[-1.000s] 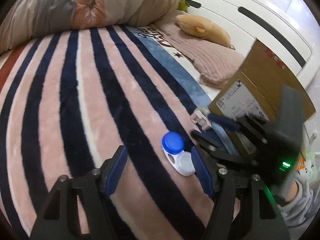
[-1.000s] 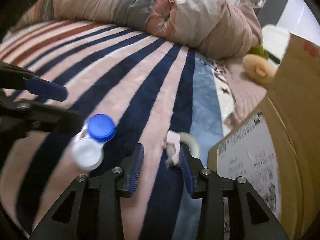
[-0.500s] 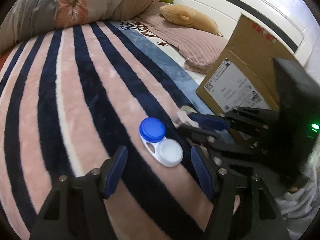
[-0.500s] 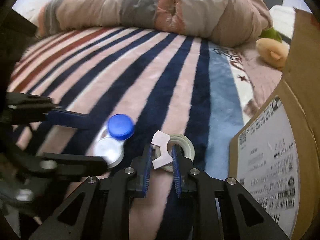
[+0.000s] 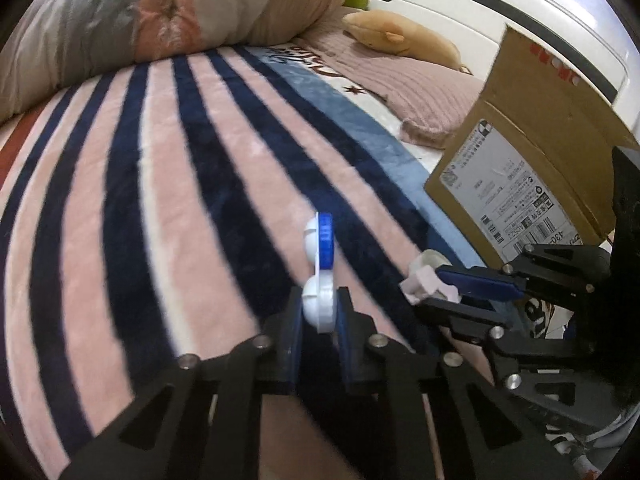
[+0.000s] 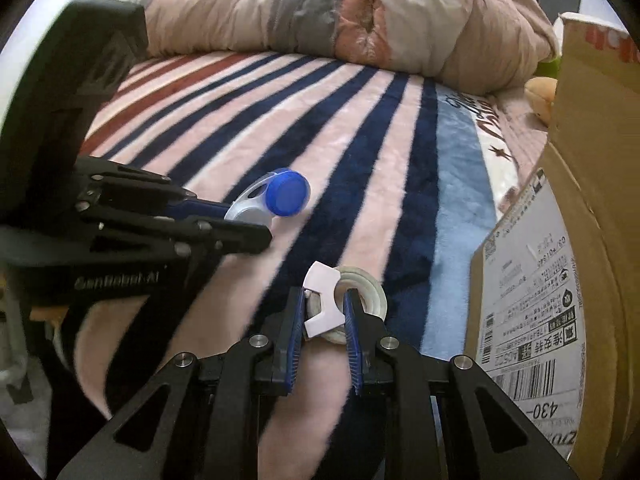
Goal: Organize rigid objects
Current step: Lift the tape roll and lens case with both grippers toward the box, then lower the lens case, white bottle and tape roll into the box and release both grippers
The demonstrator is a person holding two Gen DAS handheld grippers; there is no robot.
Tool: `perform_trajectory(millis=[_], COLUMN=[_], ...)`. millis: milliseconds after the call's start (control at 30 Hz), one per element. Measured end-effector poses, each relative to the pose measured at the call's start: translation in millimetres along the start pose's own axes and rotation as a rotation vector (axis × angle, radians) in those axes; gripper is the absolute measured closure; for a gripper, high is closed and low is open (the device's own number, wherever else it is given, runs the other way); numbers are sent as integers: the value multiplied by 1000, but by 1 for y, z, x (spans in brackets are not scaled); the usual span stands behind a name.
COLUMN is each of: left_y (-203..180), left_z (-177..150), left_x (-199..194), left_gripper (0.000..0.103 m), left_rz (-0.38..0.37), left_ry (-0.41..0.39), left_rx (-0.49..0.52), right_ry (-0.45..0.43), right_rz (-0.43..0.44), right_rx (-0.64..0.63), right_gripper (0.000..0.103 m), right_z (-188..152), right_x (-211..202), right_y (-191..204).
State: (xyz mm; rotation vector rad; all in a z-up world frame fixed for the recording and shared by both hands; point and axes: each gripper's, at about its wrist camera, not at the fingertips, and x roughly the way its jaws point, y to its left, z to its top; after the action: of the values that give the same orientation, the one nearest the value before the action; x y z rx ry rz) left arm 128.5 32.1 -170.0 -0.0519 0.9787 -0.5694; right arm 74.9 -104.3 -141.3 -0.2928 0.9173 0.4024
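On the bed we count one striped blanket (image 6: 248, 92), one rolled duvet (image 6: 360, 16), one cardboard box (image 6: 568, 264) at the right edge, one contact lens case (image 5: 320, 272) and one tape roll (image 6: 360, 292) with a white holder clipped on it. We have two grippers, both low over the blanket and reaching forward, side by side. Our left gripper (image 5: 318, 316) has its fingers pinched on the white end of the contact lens case, lifted off the blanket. That case stands on edge, its long axis running straight out from the fingers, blue cap (image 6: 288, 196) at the far end. Our right gripper (image 6: 322, 316) clamps the tape roll by its white holder, just left of the box; the roll lies roughly flat with its hole facing up, and we cannot tell whether it touches the blanket.
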Motion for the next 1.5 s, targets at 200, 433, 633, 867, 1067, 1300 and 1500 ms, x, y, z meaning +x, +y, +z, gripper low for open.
perform_trajectory(millis=[200, 433, 633, 867, 1067, 1300, 1500], left_y=[18, 29, 34, 34, 33, 6, -62], left_z=[-19, -25, -18, -14, -13, 4, 36], left_x=[-25, -30, -19, -13, -26, -69, -124], left_gripper=[90, 78, 76, 89, 91, 91, 91], left_rz=[12, 4, 8, 44, 61, 102, 89], left_ry=[5, -1, -25, -37, -80, -142, -235], left_rx=[-57, -121, -158, -133, -143, -109, 21], right_ry=[-18, -57, -21, -42, -90, -252, -389], right_rz=[109, 83, 111, 92, 89, 92, -1], right_rx=[-99, -116, -18, -37, -42, -70, -9], right_gripper=[88, 51, 47, 65, 66, 66, 66], right_z=[2, -5, -6, -4, 3, 24, 32], right_x=[-5, -12, 6, 10, -20, -98, -168], right_y=[34, 44, 25, 34, 37, 32, -23])
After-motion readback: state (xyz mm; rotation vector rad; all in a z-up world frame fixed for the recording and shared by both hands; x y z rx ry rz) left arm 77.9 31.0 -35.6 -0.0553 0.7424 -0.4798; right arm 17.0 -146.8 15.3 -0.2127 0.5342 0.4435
